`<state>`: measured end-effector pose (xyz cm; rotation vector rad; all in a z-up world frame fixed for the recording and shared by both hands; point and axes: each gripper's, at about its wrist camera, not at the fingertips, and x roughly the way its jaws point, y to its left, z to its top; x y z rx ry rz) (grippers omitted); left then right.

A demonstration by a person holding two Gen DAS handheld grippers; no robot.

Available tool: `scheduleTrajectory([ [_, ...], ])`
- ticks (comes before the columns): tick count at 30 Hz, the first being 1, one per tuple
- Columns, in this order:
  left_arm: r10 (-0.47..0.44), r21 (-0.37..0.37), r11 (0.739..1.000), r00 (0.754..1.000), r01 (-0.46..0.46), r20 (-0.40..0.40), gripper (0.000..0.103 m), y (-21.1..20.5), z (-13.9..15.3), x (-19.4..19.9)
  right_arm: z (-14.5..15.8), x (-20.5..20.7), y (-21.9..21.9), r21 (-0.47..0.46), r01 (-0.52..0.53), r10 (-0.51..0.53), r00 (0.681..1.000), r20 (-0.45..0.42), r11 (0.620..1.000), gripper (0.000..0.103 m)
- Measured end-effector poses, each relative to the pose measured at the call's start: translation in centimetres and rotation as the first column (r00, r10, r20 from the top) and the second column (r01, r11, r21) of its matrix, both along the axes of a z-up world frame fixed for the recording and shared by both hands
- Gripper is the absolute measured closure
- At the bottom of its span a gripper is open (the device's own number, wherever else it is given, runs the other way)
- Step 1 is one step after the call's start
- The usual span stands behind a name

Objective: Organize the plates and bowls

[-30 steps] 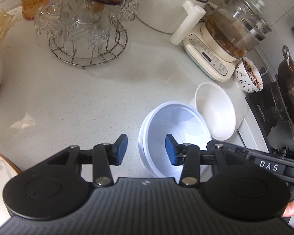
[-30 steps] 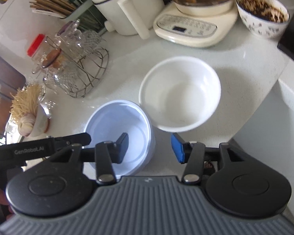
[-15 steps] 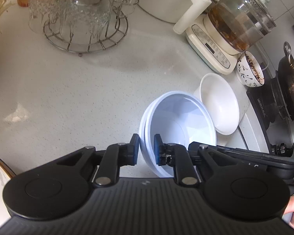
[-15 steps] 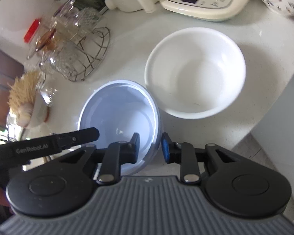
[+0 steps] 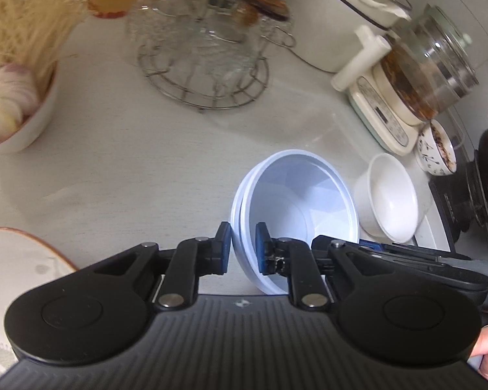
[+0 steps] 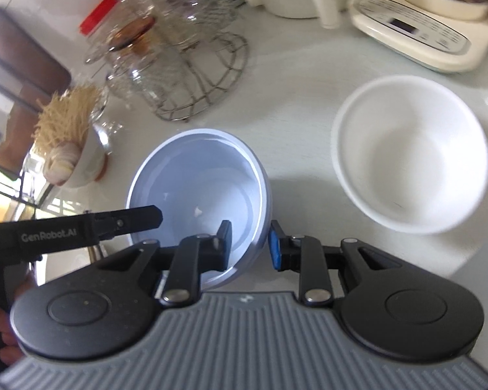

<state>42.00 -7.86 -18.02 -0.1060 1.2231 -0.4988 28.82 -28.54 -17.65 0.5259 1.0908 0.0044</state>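
Left wrist view: left tongs [image 5: 242, 248] clamp the near rim of the pale blue bowls [image 5: 296, 208], nested, tilted on the worktop [image 5: 130, 169]. Right wrist view: right tongs [image 6: 250, 243] also pinch the bowls' rim. White bowl [image 6: 410, 152] stands just right.

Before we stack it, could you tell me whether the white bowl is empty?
Empty: the white bowl shows only bare interior.

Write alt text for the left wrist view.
The left gripper pinches the near rim of a pale blue bowl, one finger inside and one outside. A white bowl sits right of it on the pale counter, with a wire rack of glassware behind.
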Motion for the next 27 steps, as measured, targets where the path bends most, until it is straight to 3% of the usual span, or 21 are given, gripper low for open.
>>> scheduleTrajectory([
  [10, 0.061, 0.017, 0.998, 0.998, -0.062, 0.026, 0.082, 2.0, 0.4, -0.1, 0.8, 0.3, 1.5, -0.035, -0.003, 0.004, 0.999, 0.052, 0.999, 0.074],
  [13, 0.077, 0.009, 0.997, 0.996, -0.077, 0.047, 0.074, 2.7, 1.0, -0.3, 1.7, 0.0, 1.4, -0.051, 0.033, -0.029, 0.997, 0.072, 0.998, 0.074],
  [16, 0.082, 0.007, 0.996, 0.991, -0.083, 0.108, 0.063, 3.3, 2.4, -0.9, 3.2, -0.8, 1.3, -0.084, 0.057, -0.047, 0.992, 0.117, 0.995, 0.074],
  [27, 0.051, -0.038, 0.998, 0.96, -0.042, 0.274, 0.062, 4.6, 9.0, -4.0, 11.0, -6.0, 2.8, -0.195, 0.207, -0.136, 0.936, 0.324, 0.959, 0.074],
])
